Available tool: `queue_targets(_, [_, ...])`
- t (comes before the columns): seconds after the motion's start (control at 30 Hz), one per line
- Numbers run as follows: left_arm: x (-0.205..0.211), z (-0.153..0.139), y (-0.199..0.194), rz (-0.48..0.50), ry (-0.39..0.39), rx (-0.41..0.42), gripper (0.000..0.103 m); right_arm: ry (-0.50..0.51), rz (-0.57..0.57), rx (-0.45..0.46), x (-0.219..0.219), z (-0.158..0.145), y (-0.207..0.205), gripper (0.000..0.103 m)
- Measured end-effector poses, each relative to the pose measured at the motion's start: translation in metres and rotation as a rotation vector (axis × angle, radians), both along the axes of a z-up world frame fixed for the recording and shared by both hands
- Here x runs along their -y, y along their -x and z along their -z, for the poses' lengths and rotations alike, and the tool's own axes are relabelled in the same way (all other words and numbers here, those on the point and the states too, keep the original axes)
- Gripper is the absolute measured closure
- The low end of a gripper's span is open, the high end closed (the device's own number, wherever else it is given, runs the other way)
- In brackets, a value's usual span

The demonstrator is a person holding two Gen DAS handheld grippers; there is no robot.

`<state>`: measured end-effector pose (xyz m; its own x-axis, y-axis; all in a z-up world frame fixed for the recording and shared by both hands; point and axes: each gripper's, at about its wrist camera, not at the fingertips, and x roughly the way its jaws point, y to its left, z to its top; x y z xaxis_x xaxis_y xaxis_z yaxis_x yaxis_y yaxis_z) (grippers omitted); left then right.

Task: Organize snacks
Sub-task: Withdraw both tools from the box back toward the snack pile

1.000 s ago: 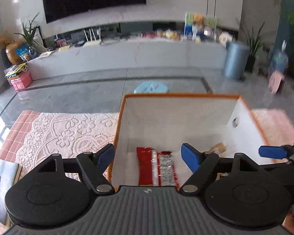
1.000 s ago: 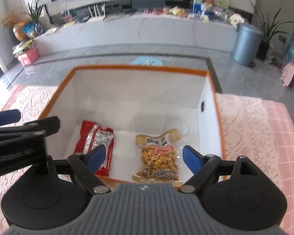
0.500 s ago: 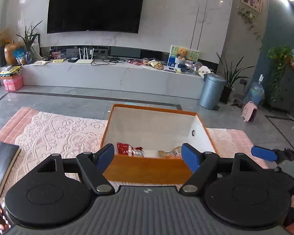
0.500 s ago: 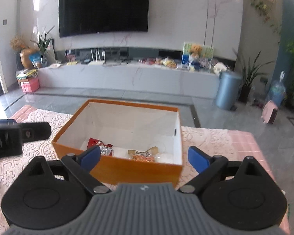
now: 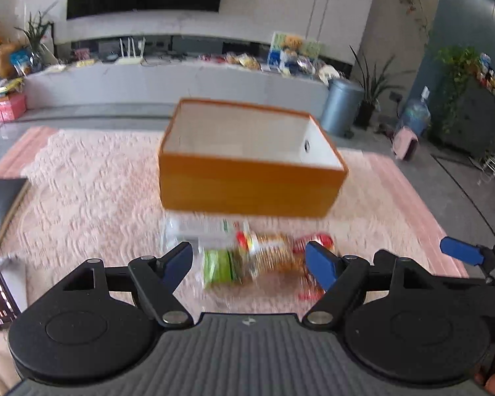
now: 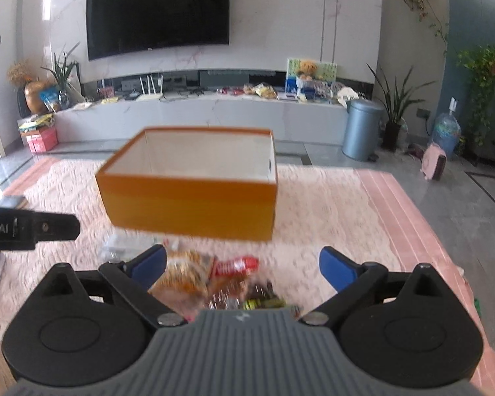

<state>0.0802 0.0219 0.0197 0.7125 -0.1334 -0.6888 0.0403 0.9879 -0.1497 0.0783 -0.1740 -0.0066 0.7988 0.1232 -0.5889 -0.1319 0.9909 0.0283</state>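
Note:
An orange box point(image 5: 247, 191) with a white inside stands on the lace cloth, and its near wall hides what it holds. In front of it lies a blurred pile of snacks: a green packet point(image 5: 219, 265), an orange-yellow packet point(image 5: 274, 250), a red packet point(image 5: 313, 241) and a clear-white packet point(image 5: 204, 227). My left gripper point(image 5: 249, 257) hovers open above this pile, gripping nothing. My right gripper point(image 6: 242, 260) is open wide over the same pile, above an orange packet point(image 6: 184, 277) and a red packet point(image 6: 236, 264), short of the box point(image 6: 188, 204).
A dark flat book point(image 5: 3, 198) lies at the table's left edge. The lace cloth point(image 5: 82, 198) covers a pink tablecloth. Beyond the table are grey floor, a long TV console point(image 6: 214, 112) and a blue-grey bin point(image 6: 361, 128). The left gripper's arm point(image 6: 33, 231) shows at the left.
Both grippers have drawn back from over the box. The box now sits farther off with its contents hidden, and the snack pile in front of it has come into view. The right jaws widened.

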Motion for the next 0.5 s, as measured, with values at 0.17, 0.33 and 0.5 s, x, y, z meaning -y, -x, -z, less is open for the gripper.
queue_targets(0.17, [0.004, 0.024, 0.016, 0.030, 0.010, -0.046, 0.012, -0.009, 0.010, -0.048, 0.009, 0.020, 0.015, 0.007])
queue_targets(0.33, [0.005, 0.051, 0.025, 0.046, 0.058, -0.132, 0.012, 0.009, 0.008, -0.082, 0.014, 0.043, 0.021, 0.007])
queue_targets(0.5, [0.010, 0.073, 0.031, 0.041, 0.050, -0.205, 0.012, 0.020, 0.020, -0.119, 0.018, 0.070, 0.027, 0.014])
